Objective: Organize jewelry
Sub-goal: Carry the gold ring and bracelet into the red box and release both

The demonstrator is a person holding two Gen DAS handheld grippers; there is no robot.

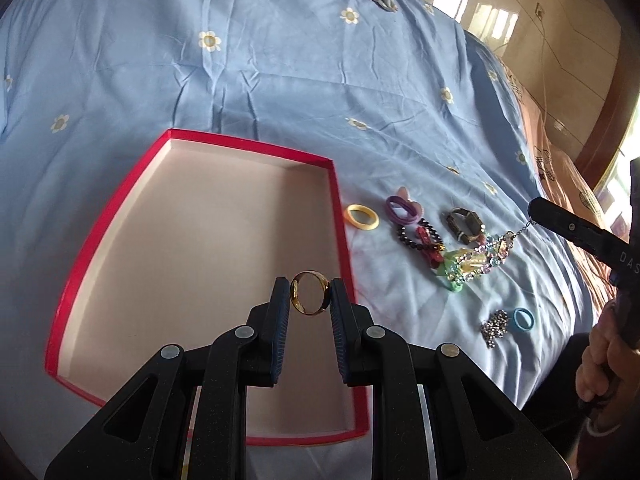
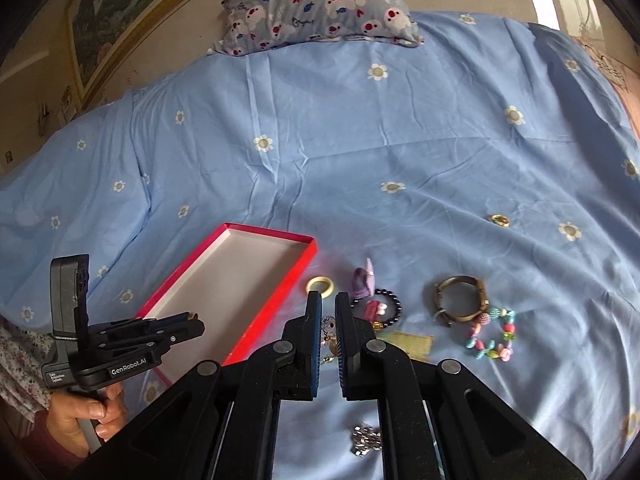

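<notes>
The left claw (image 1: 310,294), pinching a gold metal ring (image 1: 310,293), hangs over the shallow red cardboard tray (image 1: 104,224)'s near-right corner; the shut right claw (image 2: 329,300) seemingly grips a chain.

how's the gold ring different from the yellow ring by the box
The gold ring is shiny metal and thin-walled; the yellow ring is matte and looks thicker. The gold ring is clamped on edge between the left gripper's jaws, above the red box; the yellow ring lies flat on the blue sheet, just outside the box's wall. Both are plain round bands.
</notes>
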